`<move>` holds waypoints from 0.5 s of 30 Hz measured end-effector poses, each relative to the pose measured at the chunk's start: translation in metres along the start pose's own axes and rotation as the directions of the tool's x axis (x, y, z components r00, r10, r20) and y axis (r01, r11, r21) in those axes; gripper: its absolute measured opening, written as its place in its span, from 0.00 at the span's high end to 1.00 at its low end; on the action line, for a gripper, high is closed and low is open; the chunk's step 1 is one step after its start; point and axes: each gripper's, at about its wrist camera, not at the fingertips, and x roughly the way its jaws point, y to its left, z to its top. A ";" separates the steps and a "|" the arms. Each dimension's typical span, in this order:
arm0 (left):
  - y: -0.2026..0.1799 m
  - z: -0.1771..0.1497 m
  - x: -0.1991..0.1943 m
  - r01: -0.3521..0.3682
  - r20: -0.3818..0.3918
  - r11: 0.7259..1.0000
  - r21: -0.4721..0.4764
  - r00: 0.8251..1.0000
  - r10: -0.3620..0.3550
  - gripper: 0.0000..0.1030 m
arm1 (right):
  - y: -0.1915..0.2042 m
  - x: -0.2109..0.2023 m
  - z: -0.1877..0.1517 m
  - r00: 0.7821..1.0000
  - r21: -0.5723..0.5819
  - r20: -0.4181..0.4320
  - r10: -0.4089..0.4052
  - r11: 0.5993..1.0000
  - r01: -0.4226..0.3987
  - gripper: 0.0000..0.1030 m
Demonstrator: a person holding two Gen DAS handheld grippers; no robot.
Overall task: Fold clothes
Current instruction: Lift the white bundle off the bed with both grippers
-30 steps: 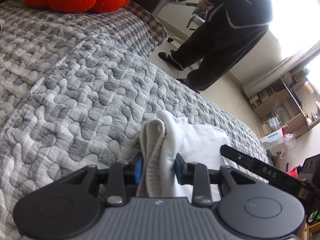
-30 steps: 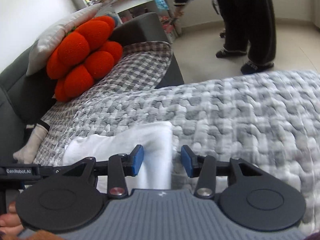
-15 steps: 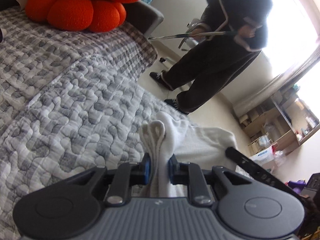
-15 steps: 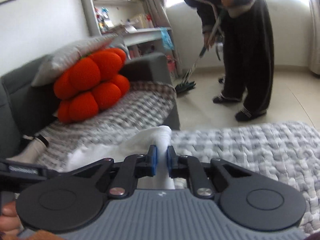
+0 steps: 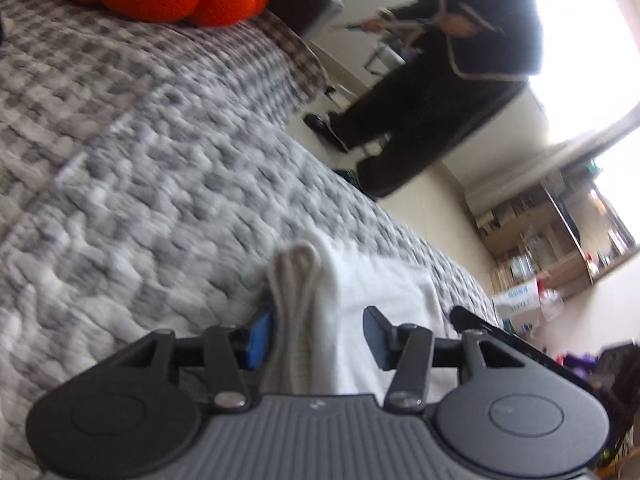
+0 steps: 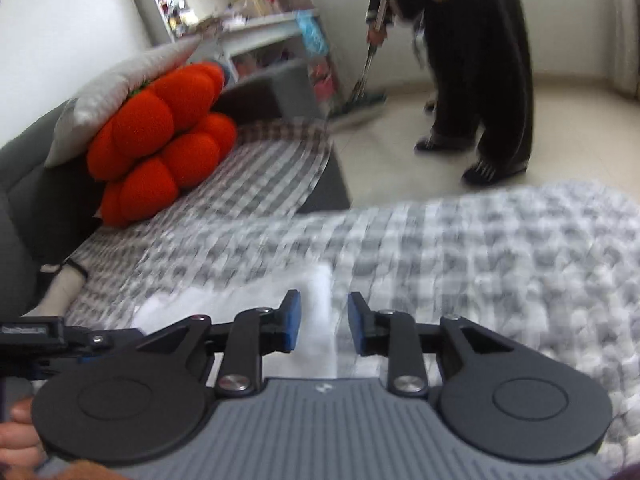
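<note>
On grey quilted bed (image 5: 168,184), white garment (image 5: 384,292), orange cushion (image 6: 160,140)

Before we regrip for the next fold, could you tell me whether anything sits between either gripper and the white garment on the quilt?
Nothing visible does. The white garment already lies between the opening jaws of both the left gripper and the right gripper, on the quilt.

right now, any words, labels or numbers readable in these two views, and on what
None reads clearly.
Blue print on the cardboard box by the wooden shelf: too blurred.
White lettering on the black bar at the left edge of the right wrist view: too blurred.
Book spines on the white bookshelf: too small.
</note>
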 end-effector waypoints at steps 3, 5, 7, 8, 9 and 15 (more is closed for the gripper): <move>-0.007 -0.006 0.004 -0.049 -0.039 0.997 0.052 0.998 0.051 0.47 | -0.001 -0.004 -0.002 0.995 -0.010 -0.083 0.052 0.999 -0.053 0.61; -0.009 -0.010 0.003 -0.055 -0.029 0.996 0.068 0.998 0.057 0.47 | 0.002 -0.002 -0.007 0.992 -0.024 -0.117 0.051 0.998 -0.054 0.61; -0.011 -0.012 0.003 -0.059 -0.025 0.996 0.074 0.998 0.061 0.47 | 0.005 -0.001 -0.012 0.988 -0.038 -0.150 0.045 0.998 -0.051 0.61; -0.012 -0.012 0.003 -0.060 -0.022 0.995 0.074 0.998 0.062 0.47 | 0.008 -0.001 -0.014 0.987 -0.045 -0.155 0.045 0.998 -0.052 0.59; -0.013 -0.013 0.003 -0.064 -0.018 0.995 0.077 0.998 0.066 0.47 | 0.011 -0.001 -0.016 0.987 -0.052 -0.153 0.046 0.997 -0.055 0.59; -0.020 -0.021 0.004 -0.121 0.024 0.987 0.108 0.993 0.120 0.75 | 0.024 -0.004 -0.024 0.992 -0.072 -0.120 0.038 0.996 -0.047 0.69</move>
